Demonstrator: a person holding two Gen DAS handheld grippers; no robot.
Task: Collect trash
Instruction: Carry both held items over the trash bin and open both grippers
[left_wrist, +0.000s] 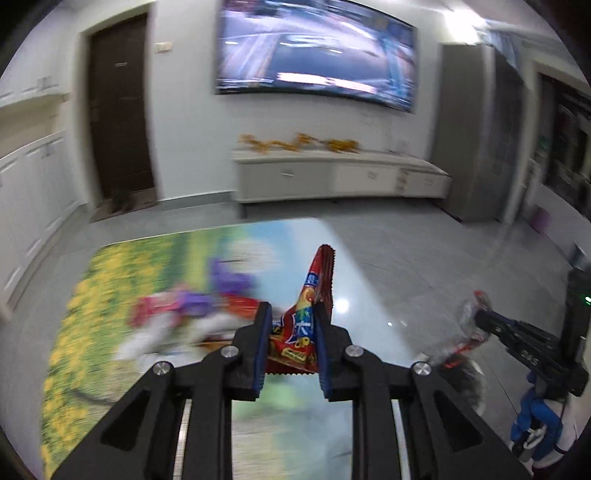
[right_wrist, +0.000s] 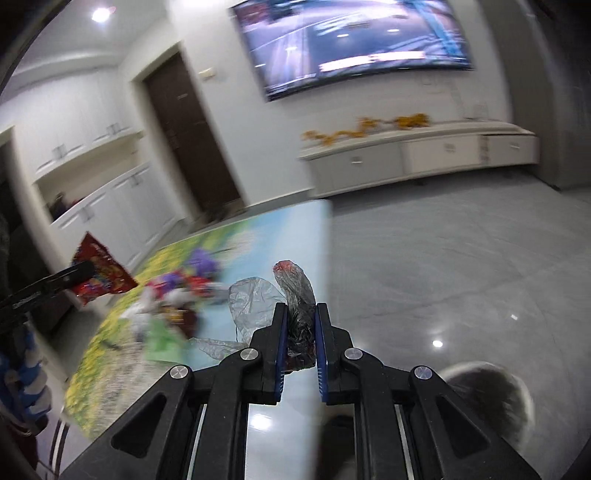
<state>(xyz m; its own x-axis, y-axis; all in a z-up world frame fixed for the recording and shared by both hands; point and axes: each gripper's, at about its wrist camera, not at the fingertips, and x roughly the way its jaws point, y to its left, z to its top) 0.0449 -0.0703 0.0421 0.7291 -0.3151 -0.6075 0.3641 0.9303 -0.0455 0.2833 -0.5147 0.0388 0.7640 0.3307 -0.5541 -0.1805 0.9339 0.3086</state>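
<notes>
While the left gripper (left_wrist: 291, 314) fingers pinch a red snack wrapper (left_wrist: 306, 317), the right gripper (right_wrist: 301, 314) fingers clamp a crumpled plastic bag (right_wrist: 295, 295).

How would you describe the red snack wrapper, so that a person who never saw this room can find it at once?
Start from the table with the flower-field picture below the big wall screen. Above its near edge, the left gripper is shut on the red snack wrapper, which stands up between the blue pads. The other held piece, in the right gripper, is thin clear plastic film, not red printed foil.
</notes>
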